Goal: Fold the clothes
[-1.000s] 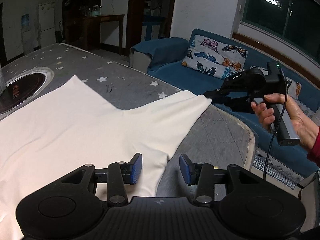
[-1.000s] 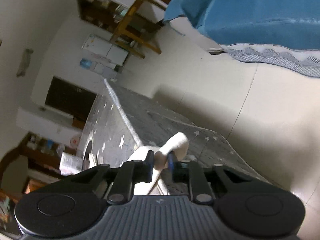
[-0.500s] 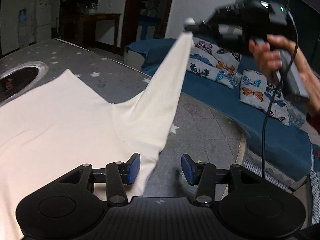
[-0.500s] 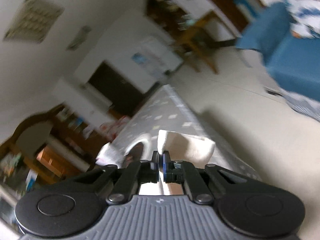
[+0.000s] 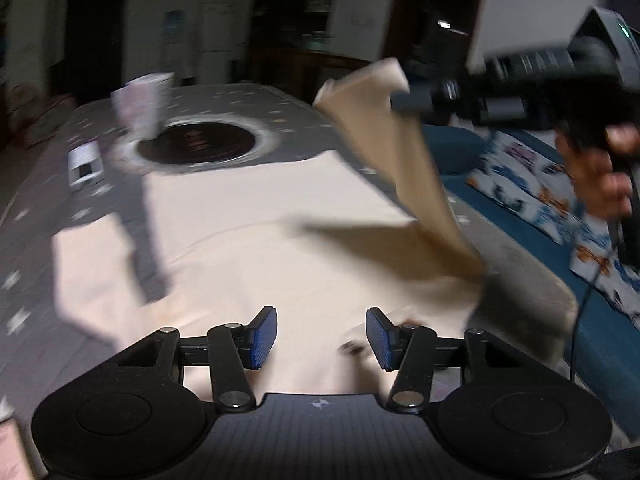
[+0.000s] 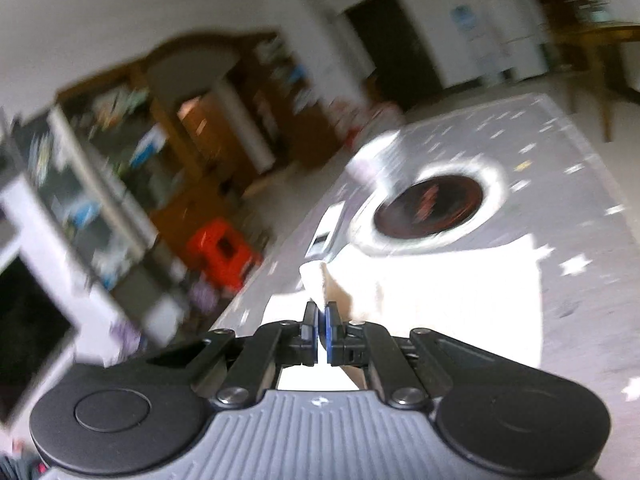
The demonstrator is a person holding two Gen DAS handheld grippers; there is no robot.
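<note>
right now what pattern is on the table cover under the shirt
Grey with small white stars on the table cover, clearest in the right wrist view beside the cream shirt.

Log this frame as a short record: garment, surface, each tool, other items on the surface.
garment: cream shirt, body flat, one sleeve lifted
surface: grey starred table with a round dark inset
right tool: shut on the sleeve, held above the shirt
left tool: jaws opening, nothing between them, low over the shirt's near edge
other items: small white box; frames blurred
</note>
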